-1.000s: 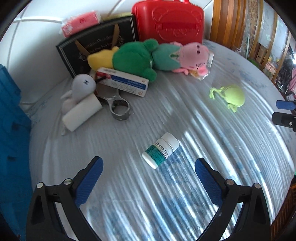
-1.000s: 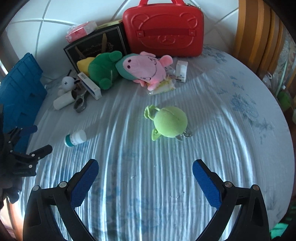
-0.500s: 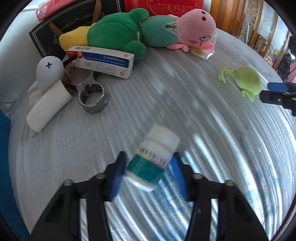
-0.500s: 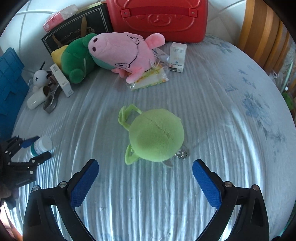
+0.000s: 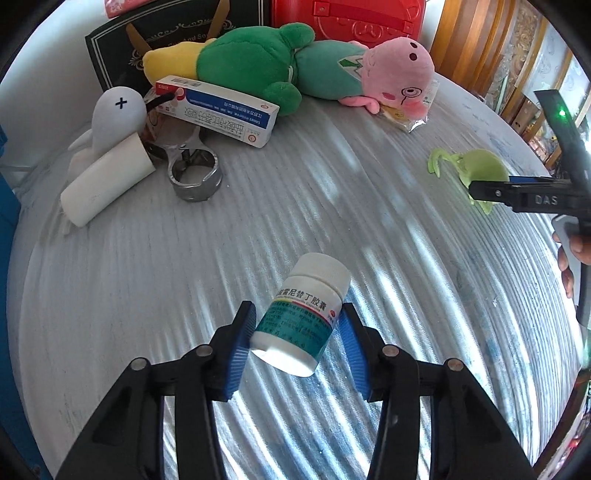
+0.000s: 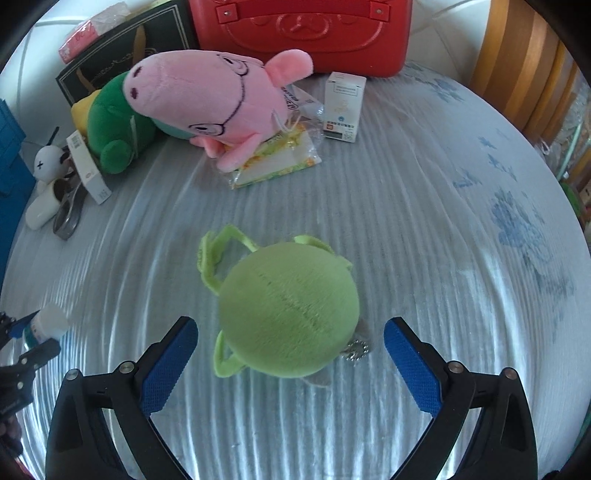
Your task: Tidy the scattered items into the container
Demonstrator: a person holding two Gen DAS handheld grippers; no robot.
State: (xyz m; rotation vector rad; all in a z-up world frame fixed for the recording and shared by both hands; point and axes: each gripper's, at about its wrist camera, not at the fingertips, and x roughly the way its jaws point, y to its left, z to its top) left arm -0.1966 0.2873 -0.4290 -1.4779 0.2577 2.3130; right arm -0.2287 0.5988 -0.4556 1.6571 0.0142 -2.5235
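Note:
My left gripper point(image 5: 295, 343) is shut on a white pill bottle point(image 5: 303, 314) with a green label, held between its blue pads just above the striped bedsheet. The bottle also shows at the left edge of the right wrist view point(image 6: 48, 325). My right gripper point(image 6: 291, 354) is open, with a round green plush toy point(image 6: 288, 310) lying on the sheet between its pads, untouched. That toy shows at the right of the left wrist view point(image 5: 480, 168). A blue container point(image 6: 9, 147) stands at the far left.
At the back lie a pink-and-green pig plush point(image 6: 207, 96), a red case point(image 6: 303, 33), a black gift bag point(image 5: 177, 33), a long medicine box point(image 5: 218, 107), a white figure point(image 5: 110, 147), a metal clamp point(image 5: 192, 173), a small white box point(image 6: 343, 107) and a snack packet point(image 6: 277, 162).
My left gripper closed on the pill bottle and lifted it slightly. My right gripper moved forward until the green plush sits between its open pads.

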